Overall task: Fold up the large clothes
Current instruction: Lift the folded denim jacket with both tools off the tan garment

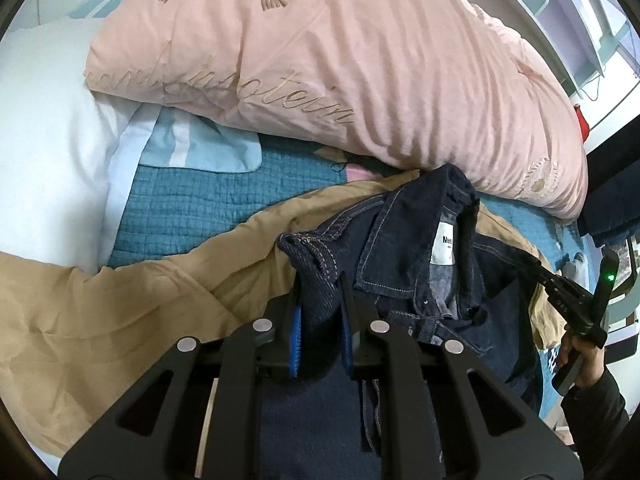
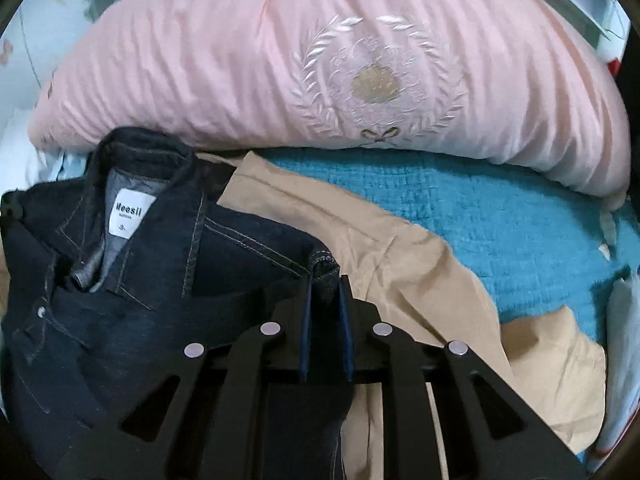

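Observation:
A dark blue denim jacket (image 1: 416, 256) with a white neck label lies collar-up on a tan garment (image 1: 120, 300) spread over the bed. My left gripper (image 1: 320, 284) is shut on a bunched left shoulder fold of the jacket. My right gripper (image 2: 325, 284) is shut on the jacket's (image 2: 160, 280) right shoulder fold, over the tan garment (image 2: 400, 264). In the left wrist view the right gripper (image 1: 560, 280) shows at the far right, held by a hand.
A big pink quilt (image 1: 340, 60) (image 2: 320, 80) lies rolled at the back of the bed. A blue quilted bedspread (image 1: 192, 208) (image 2: 500, 224) covers the mattress. A white pillow (image 1: 48, 140) is at the left. White shelves (image 1: 580, 20) stand behind.

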`<state>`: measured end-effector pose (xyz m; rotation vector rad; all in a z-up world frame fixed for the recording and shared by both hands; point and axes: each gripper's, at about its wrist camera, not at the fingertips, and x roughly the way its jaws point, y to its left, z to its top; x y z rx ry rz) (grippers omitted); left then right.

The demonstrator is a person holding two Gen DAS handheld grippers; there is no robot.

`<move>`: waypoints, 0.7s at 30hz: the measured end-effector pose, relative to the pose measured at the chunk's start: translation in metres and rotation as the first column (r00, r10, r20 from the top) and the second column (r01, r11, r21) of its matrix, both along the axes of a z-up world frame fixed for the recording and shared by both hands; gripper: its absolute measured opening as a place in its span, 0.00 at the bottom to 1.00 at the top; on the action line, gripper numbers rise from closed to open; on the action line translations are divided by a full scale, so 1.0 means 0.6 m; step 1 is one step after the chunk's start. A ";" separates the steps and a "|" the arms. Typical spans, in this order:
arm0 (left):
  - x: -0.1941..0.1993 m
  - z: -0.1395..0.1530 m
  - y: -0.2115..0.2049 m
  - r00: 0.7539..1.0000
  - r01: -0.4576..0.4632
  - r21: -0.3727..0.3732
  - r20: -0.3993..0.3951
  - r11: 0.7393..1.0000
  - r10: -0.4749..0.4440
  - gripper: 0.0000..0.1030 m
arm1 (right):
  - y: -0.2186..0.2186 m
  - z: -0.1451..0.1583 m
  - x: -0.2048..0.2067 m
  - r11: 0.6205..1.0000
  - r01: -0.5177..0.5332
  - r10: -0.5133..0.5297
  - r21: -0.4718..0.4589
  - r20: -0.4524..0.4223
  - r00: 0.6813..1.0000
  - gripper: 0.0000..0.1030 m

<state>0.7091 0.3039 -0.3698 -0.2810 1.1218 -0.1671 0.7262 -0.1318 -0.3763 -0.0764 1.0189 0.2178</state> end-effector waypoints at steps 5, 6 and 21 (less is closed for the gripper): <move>0.011 -0.011 0.001 1.000 -0.001 0.008 -0.007 1.000 0.001 0.14 | 0.016 -0.011 0.009 0.998 -0.011 0.010 -0.064 -0.010 1.000 0.14; 0.013 -0.013 0.002 1.000 -0.002 0.008 -0.009 1.000 0.002 0.14 | 0.019 -0.017 0.012 0.997 -0.015 0.013 -0.077 -0.018 1.000 0.12; -0.028 0.020 0.002 1.000 0.020 -0.027 0.022 0.999 -0.020 0.14 | 0.007 0.052 -0.057 0.999 -0.001 -0.003 0.036 0.101 0.995 0.10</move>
